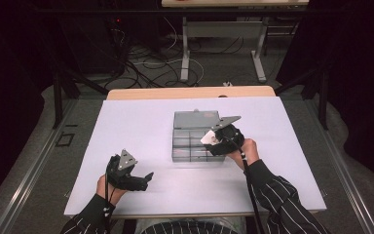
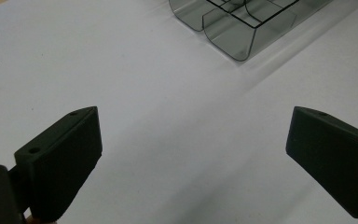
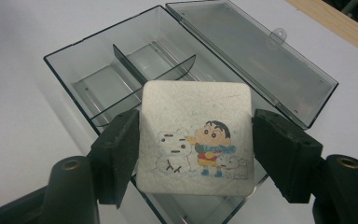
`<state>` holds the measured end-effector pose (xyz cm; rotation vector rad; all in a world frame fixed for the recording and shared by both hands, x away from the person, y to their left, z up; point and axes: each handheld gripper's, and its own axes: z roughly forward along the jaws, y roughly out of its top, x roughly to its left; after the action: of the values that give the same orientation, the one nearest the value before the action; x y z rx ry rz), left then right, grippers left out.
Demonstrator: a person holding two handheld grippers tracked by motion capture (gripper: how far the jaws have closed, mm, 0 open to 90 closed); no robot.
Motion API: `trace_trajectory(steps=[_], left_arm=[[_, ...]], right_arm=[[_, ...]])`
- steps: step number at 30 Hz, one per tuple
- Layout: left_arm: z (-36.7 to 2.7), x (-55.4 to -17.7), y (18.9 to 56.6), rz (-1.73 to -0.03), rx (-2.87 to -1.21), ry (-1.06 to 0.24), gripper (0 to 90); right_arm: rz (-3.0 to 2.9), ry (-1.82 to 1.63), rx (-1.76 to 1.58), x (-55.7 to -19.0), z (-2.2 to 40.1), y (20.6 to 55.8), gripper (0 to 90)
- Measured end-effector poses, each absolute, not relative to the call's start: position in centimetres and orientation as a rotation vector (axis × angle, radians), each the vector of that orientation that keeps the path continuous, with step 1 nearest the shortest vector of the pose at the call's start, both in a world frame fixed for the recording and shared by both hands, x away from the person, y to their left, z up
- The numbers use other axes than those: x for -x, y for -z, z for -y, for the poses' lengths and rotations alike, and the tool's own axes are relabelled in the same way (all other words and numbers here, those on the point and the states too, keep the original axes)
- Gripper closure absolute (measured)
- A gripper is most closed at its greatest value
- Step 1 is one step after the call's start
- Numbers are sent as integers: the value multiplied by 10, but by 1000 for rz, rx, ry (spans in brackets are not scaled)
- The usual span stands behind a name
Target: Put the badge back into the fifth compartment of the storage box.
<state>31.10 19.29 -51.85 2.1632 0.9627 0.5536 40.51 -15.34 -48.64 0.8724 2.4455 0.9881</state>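
Note:
A white square tile (image 3: pixel 196 107) printed with a cartoon child and a snowman sits between the jaws of my right gripper (image 3: pixel 196 140), pressed on its left and right edges. It hangs over the near end of a clear grey compartment box (image 3: pixel 88 70) whose lid (image 3: pixel 256 60) lies open behind. In the high view, the right gripper (image 1: pixel 210 141) holds the tile (image 1: pixel 207 137) above the box (image 1: pixel 187 144) at mid-table. My left gripper (image 1: pixel 148 176) rests low near the front left, open and empty. In its own view, the left gripper (image 2: pixel 193 154) has its jaws wide apart over bare sheet, the box (image 2: pixel 242 28) ahead.
A white sheet (image 1: pixel 136 131) covers the table, with a wooden strip (image 1: pixel 190 92) along the far edge. Beyond it are table legs and loose cables (image 1: pixel 146 63) on the floor. Striped sleeves (image 1: pixel 272 195) come in from the front edge.

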Motion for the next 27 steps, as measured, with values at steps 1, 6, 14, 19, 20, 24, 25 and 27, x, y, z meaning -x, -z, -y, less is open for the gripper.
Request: trace_trajectory(steps=[1,6,14,19,20,24,25,27], left_arm=[[-193,-311,519,-964,-2161,-553,31],[-193,-311,518,-962,-2164,-554,31],[-193,-311,518,-965,-2158,-552,32],[-193,-311,518,-960,-2164,-554,32],[-193,-311,518,-964,-2157,-553,32],[-193,-311,518,-960,-2164,-552,32],[-193,-311,518,-963,-2157,-552,32],[-193,-311,518,-963,-2157,-553,32]], right_arm=[[-2450,-982,-880,-405,152,486,330],[-2449,-994,-875,-406,148,487,330],[-2459,-989,-854,-409,142,488,330],[-2468,-984,-845,-410,139,489,330],[-2486,-974,-847,-410,138,488,330],[-2484,-982,-850,-411,136,490,330],[-2484,-981,-850,-411,136,490,330],[-2479,-978,-854,-411,136,490,330]])
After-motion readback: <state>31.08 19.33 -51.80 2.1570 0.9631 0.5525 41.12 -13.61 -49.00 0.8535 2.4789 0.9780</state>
